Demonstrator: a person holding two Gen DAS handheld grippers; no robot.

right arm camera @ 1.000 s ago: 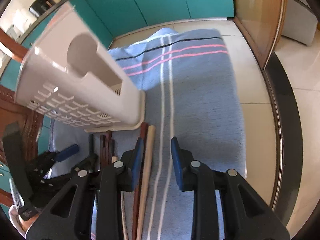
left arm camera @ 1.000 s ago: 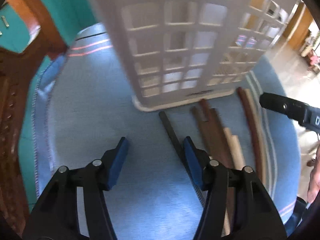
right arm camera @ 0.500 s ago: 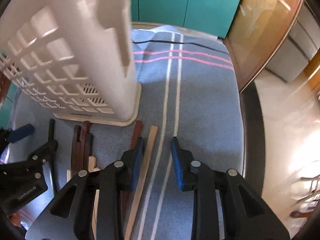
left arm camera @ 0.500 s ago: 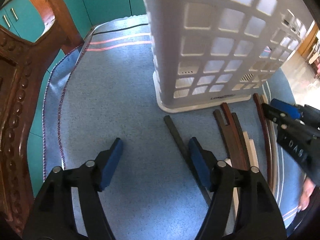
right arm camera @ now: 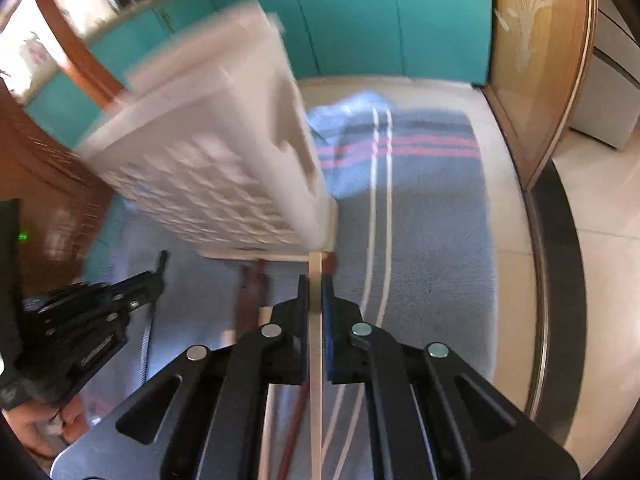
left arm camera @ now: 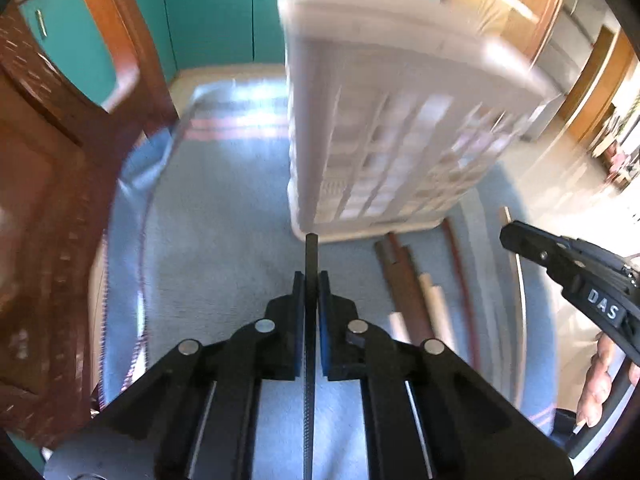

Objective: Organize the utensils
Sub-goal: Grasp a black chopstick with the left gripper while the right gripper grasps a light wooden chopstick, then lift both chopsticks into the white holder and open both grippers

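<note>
Nearest you, your left gripper (left arm camera: 311, 280) is clamped narrow on a thin black chopstick (left arm camera: 311, 252), whose tip reaches toward the foot of the white lattice utensil holder (left arm camera: 384, 136). Your right gripper (right arm camera: 315, 284) is likewise pinched tight on a pale wooden chopstick (right arm camera: 315, 276), its far end just short of the holder's base. Beside the holder's foot, on the blue towel (left arm camera: 224, 232), lie the loose chopsticks (left arm camera: 404, 280): dark brown and pale ones bunched together, with a reddish-brown one a little apart from them; the right wrist view shows the same bunch, blurred, between the two grippers. The holder stands upright on the towel, empty as far as its grid walls let you see, though motion blur hides detail. Past the holder, the towel's pink and dark stripes (right arm camera: 416, 146) cross its far end. To the holder's left stands carved wooden furniture (left arm camera: 48, 200); behind it, teal cabinet doors (right arm camera: 360, 16). A person's fingers (left arm camera: 596, 380) show under your right gripper.
</note>
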